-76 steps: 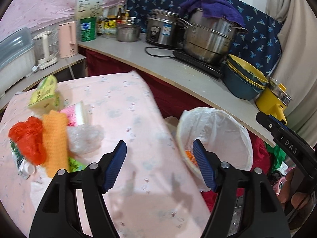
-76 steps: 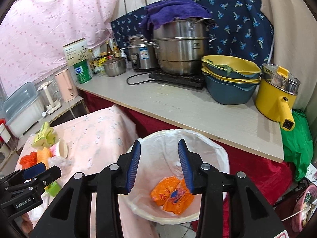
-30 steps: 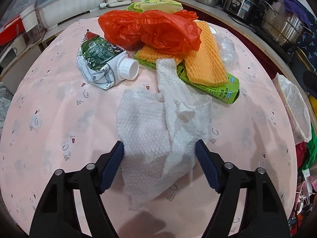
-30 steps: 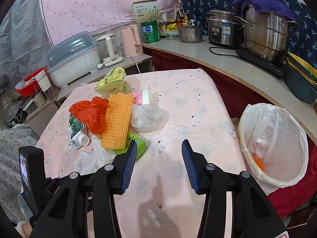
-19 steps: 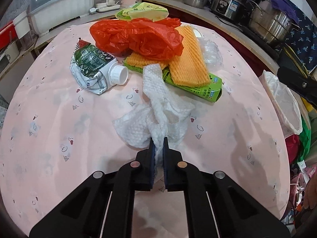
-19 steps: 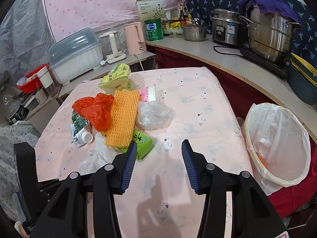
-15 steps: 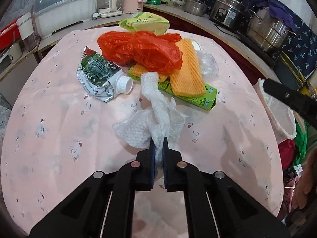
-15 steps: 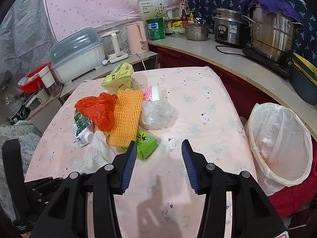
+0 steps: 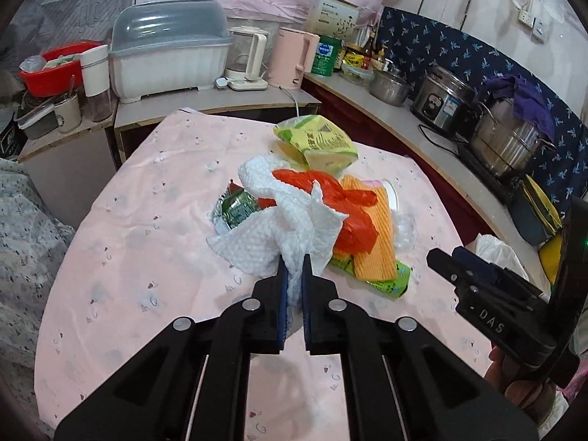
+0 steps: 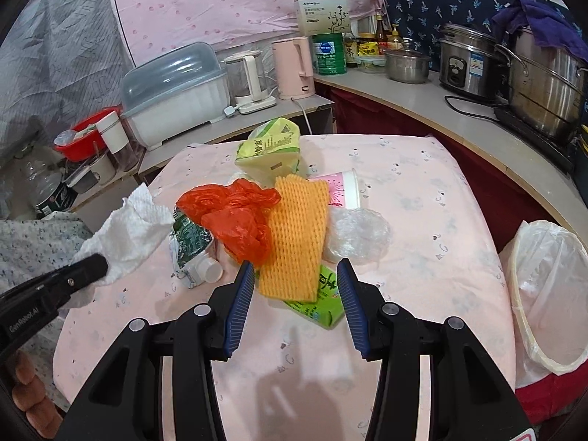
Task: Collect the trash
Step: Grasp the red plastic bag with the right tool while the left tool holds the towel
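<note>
White paper towel (image 9: 279, 231) now off table (image 9: 147, 257)

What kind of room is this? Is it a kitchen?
Most likely a small home kitchen. A rice cooker and a big steel pot stand on the counter, with a pink kettle and a covered dish rack nearby.
</note>
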`<move>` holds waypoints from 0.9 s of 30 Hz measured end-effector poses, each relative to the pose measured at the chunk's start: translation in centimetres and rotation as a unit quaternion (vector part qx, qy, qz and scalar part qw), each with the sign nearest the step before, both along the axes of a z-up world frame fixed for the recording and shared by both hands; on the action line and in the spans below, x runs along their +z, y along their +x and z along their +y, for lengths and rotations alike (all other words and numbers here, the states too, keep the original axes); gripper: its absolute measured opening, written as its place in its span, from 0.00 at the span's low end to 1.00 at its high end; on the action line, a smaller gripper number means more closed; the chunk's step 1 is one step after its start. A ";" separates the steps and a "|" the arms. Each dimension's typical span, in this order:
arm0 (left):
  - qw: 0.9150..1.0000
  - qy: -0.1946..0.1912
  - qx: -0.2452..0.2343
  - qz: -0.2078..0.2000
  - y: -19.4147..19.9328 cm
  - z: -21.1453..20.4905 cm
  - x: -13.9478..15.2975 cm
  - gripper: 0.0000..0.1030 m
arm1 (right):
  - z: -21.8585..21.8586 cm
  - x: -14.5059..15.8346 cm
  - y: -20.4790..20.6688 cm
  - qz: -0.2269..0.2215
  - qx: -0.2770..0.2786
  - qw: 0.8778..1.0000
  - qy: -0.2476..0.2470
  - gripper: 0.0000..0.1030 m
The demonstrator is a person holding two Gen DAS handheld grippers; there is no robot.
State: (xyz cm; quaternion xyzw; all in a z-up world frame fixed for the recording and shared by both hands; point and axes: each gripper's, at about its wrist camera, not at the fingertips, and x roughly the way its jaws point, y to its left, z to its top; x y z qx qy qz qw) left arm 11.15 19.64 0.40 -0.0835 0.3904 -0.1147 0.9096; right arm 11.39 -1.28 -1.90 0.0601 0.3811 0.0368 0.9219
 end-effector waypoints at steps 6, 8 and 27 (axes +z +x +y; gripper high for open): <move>1.000 -0.008 0.024 0.002 2.4 1.6 0.2 0.06 | 2.0 -1.0 2.9 0.015 0.019 1.000 0.004 0.45; 1.000 -0.006 0.027 0.002 3.0 1.7 0.1 0.06 | 2.6 -1.6 3.9 0.022 0.023 0.999 0.004 0.45; 0.999 -0.010 0.038 0.022 6.3 1.8 -1.9 0.06 | 5.4 -5.5 9.0 0.061 0.044 0.997 0.013 0.45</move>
